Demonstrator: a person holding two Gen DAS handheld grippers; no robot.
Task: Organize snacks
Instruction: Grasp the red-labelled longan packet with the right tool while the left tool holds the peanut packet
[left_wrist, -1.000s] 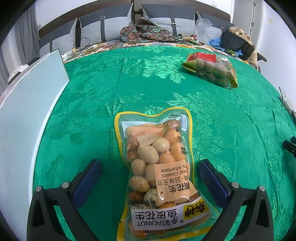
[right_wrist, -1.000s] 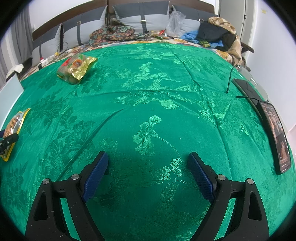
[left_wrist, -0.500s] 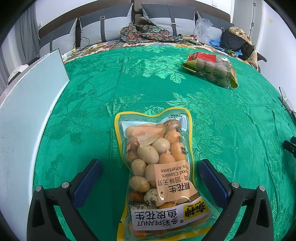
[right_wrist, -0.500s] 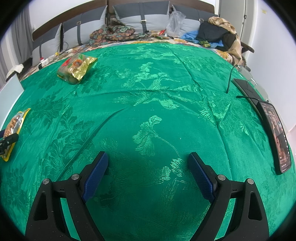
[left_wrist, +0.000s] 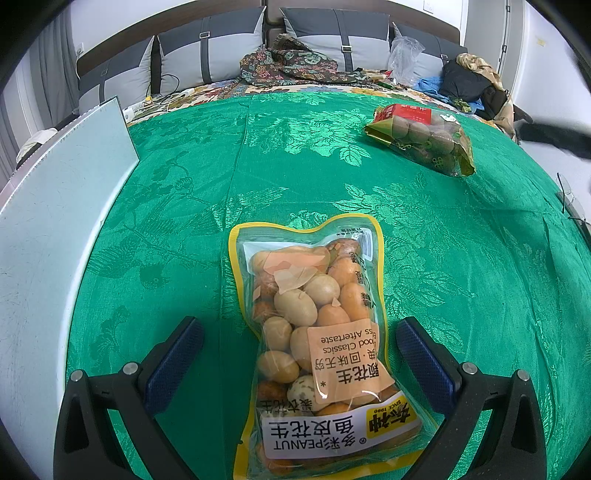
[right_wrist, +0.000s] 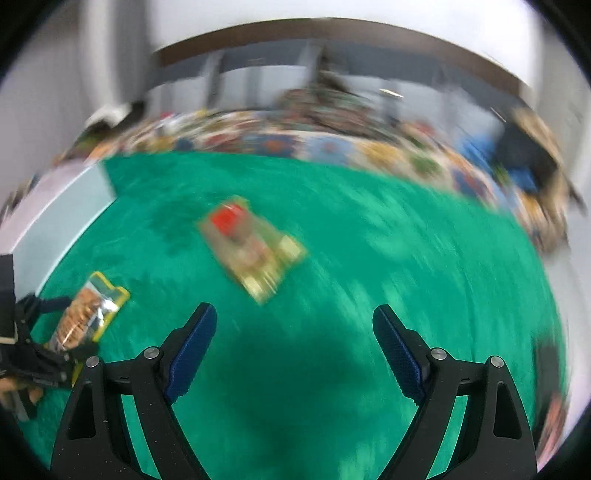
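Observation:
A yellow-edged clear peanut bag (left_wrist: 317, 350) lies flat on the green cloth (left_wrist: 184, 206) between the wide-open fingers of my left gripper (left_wrist: 299, 350), which does not touch it. A gold bag with a red label (left_wrist: 421, 138) lies at the far right. In the blurred right wrist view, my right gripper (right_wrist: 293, 332) is open and empty above the cloth, with the gold bag (right_wrist: 251, 247) just ahead and the peanut bag (right_wrist: 88, 314) at the left inside the left gripper.
A pale flat board (left_wrist: 48, 221) lies along the left edge of the cloth. Grey pillows (left_wrist: 207, 51), patterned fabric and dark clothes sit at the back. A dark blurred shape (left_wrist: 554, 136) shows at the right edge of the left wrist view.
My right gripper has swung fast to the left and forward, so its view is blurred and now faces the gold bag. The left gripper and peanut bag have not moved.

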